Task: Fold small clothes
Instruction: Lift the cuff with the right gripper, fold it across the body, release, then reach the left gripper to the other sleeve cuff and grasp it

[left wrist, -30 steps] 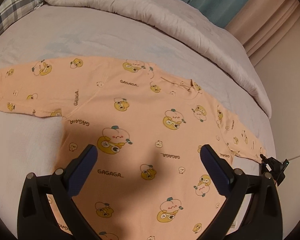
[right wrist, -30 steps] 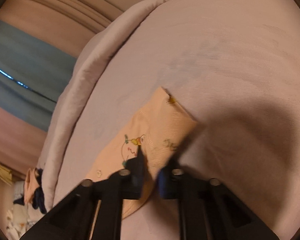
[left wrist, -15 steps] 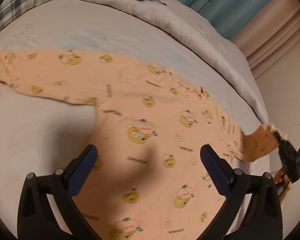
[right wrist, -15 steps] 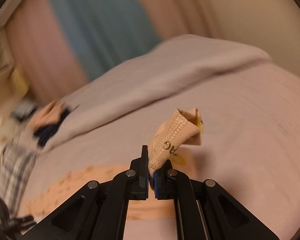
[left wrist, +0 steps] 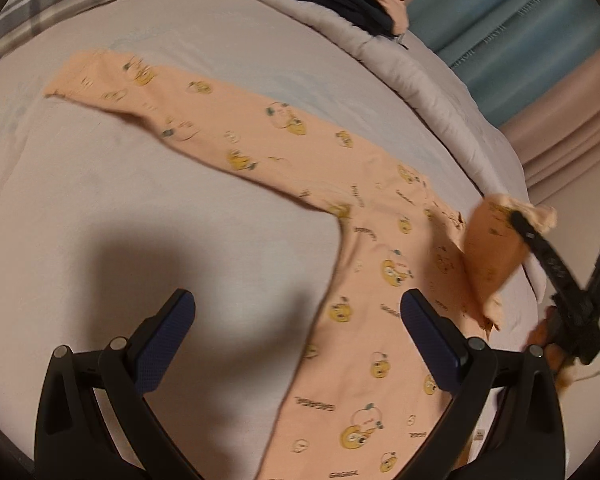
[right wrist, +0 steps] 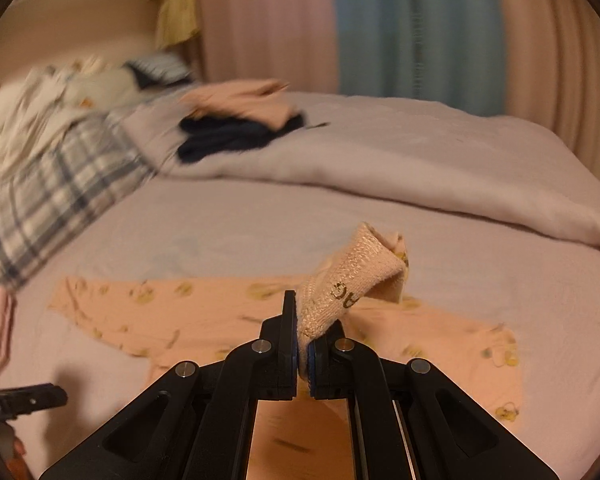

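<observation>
A peach long-sleeved shirt (left wrist: pixel 380 320) with yellow cartoon prints lies flat on the grey bed sheet (left wrist: pixel 140 208). One sleeve (left wrist: pixel 172 108) stretches away to the upper left. My right gripper (right wrist: pixel 304 340) is shut on the ribbed cuff (right wrist: pixel 356 280) of the other sleeve and holds it up above the shirt's body (right wrist: pixel 188 312). In the left wrist view, that raised sleeve (left wrist: pixel 492 256) hangs from the right gripper (left wrist: pixel 518 218) near the collar. My left gripper (left wrist: pixel 296 312) is open and holds nothing, hovering over the shirt's side edge below the armpit.
A folded grey duvet (left wrist: pixel 440 92) runs along the far side of the bed. A stack of folded dark and peach clothes (right wrist: pixel 236 124) sits on it. A plaid pillow (right wrist: pixel 52 184) lies at the head. Blue and pink curtains (right wrist: pixel 412 24) hang behind.
My right gripper has lifted the sleeve cuff off the sheet, rolled upright and carried it in over the shirt. The left gripper has slid sideways toward the flat sleeve's side, still open.
</observation>
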`<control>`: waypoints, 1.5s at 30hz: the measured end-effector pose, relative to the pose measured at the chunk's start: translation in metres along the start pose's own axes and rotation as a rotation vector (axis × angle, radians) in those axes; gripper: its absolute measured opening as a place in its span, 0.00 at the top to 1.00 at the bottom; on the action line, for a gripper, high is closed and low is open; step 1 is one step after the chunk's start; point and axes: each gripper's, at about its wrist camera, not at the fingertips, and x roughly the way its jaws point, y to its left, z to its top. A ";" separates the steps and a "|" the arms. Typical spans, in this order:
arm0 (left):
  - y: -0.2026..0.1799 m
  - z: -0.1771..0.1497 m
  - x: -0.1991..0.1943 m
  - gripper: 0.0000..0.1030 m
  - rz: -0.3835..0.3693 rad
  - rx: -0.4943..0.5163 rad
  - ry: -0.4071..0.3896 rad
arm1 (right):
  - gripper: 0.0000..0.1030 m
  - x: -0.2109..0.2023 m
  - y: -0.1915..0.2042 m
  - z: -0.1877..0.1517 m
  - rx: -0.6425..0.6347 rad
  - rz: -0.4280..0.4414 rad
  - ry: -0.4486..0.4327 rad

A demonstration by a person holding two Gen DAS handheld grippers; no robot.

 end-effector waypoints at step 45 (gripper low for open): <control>-0.031 0.045 0.066 0.20 -0.253 0.030 0.071 | 0.67 -0.022 -0.150 -0.089 0.375 0.073 0.177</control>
